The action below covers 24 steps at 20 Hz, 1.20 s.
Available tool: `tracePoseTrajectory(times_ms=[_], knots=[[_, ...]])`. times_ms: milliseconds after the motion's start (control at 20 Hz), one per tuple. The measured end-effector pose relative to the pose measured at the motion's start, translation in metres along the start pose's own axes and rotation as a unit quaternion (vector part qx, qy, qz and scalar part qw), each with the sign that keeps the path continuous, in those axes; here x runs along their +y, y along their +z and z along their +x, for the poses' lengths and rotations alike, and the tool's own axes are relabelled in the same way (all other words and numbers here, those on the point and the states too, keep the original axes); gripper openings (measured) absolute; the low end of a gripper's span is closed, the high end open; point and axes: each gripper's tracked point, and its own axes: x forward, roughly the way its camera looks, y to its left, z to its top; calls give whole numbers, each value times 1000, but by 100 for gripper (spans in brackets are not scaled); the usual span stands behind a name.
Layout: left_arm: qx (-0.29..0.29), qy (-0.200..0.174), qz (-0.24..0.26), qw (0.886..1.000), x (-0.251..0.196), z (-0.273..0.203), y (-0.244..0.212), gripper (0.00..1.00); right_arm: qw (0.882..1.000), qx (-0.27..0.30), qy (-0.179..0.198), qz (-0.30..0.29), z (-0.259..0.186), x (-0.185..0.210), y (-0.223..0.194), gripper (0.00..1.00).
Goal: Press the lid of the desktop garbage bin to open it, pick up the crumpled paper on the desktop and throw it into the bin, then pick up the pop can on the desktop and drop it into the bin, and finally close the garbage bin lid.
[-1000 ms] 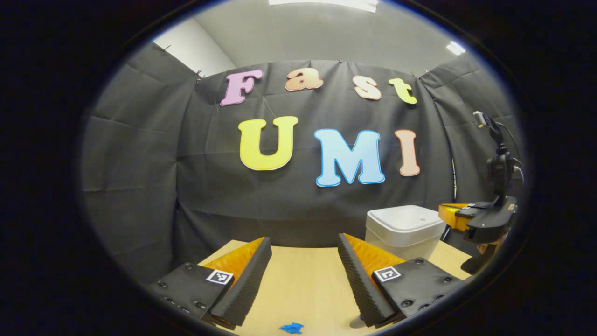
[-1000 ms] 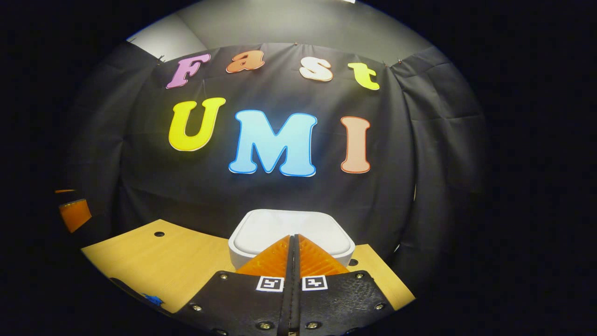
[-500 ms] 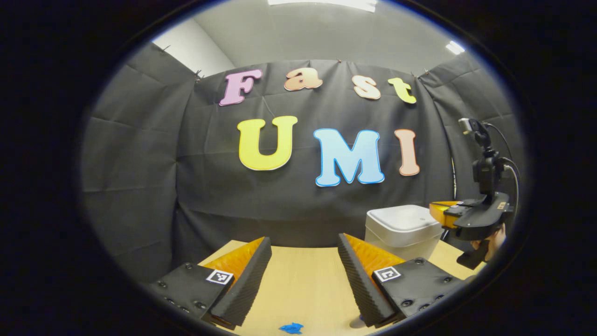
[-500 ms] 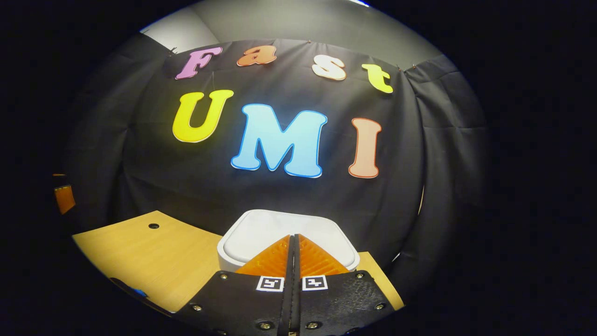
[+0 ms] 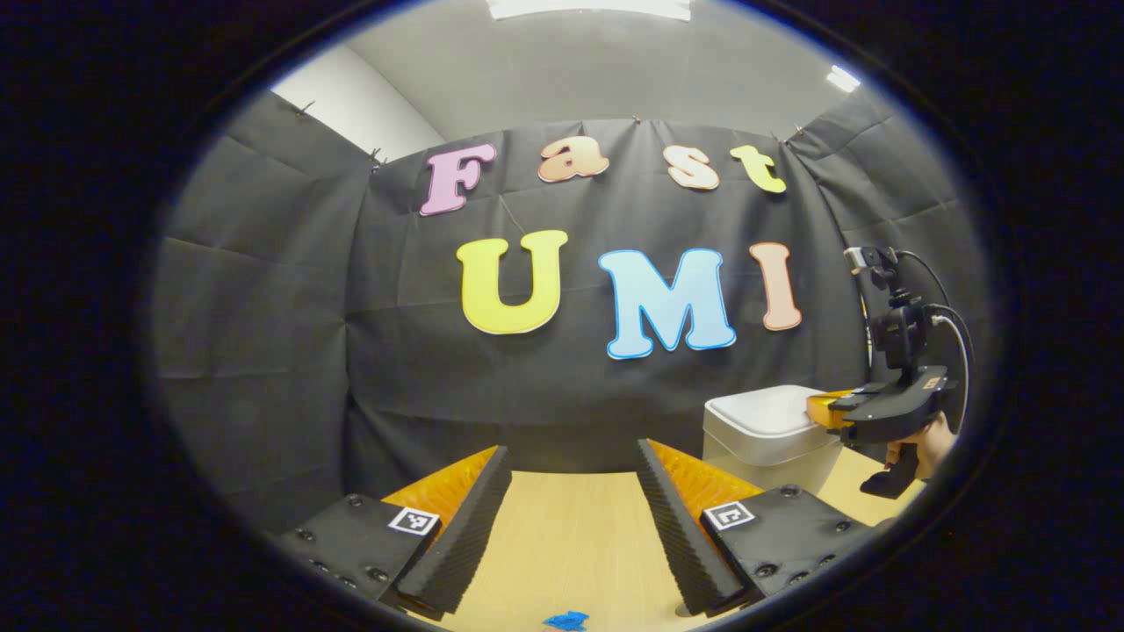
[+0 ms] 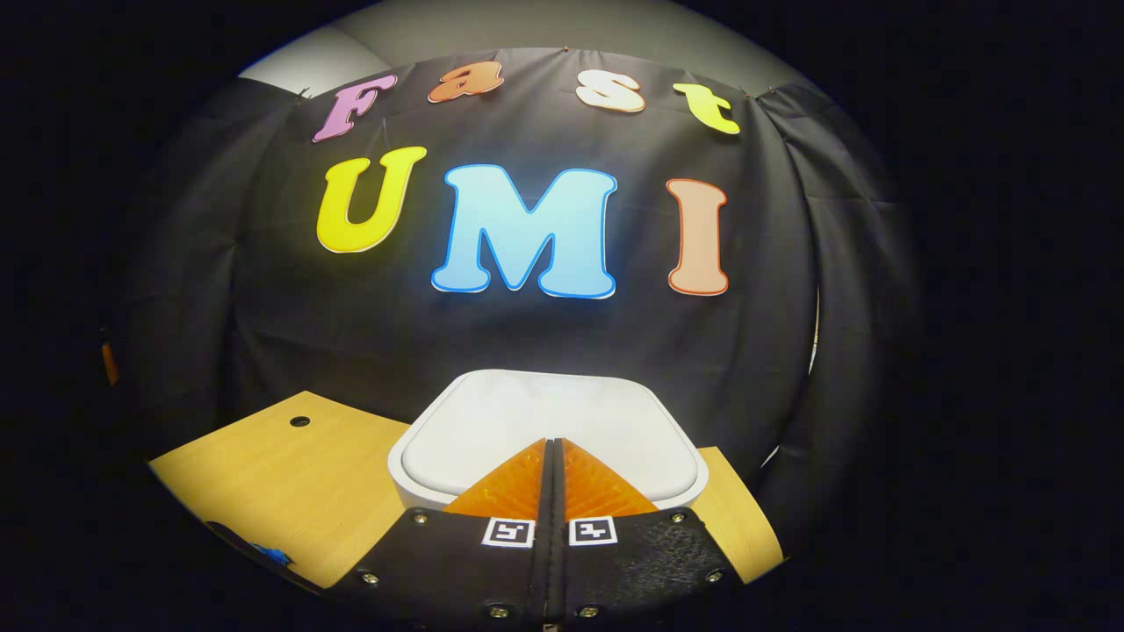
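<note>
White bin lid (image 6: pixel 549 421) under right hand-held gripper (image 6: pixel 552 443)

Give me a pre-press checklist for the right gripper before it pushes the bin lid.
1. Lid shut, so a press is due: ok.
2. Right gripper fingers closed together, nothing between them: ok.
3. Tips over the lid's near part, seen from the right gripper view: ok.
4. Tips touching the lid: cannot tell.
5. Left gripper open and apart from the bin: ok.
6. Table bare around the bin's left side: ok.
</note>
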Motion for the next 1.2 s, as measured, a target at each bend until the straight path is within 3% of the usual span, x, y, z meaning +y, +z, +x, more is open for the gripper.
tracePoseTrajectory(times_ms=[200,250,300,550,600,800,1200], knots=[[-1,1,2,1000,-4,0,-1,94,999,-3,13,36,3,-2,-5,0],[-3,-3,-5,1000,-6,0,-1,100,999,-4,15,44,2,-2,-6,0],[-5,-5,-11,1000,-9,-1,-2,100,999,-6,14,48,2,-2,-5,1],[2,-16,-16,1000,-17,-6,-5,100,999,-14,4,34,1,-2,-2,0],[5,-15,-20,1000,-16,-8,-6,86,999,-14,4,33,1,-4,-2,0],[11,-4,-31,999,-8,-19,-6,100,1000,-15,4,12,1,-4,9,0],[13,19,-31,999,5,-31,-9,100,995,-94,-8,-19,-12,-7,75,0]])
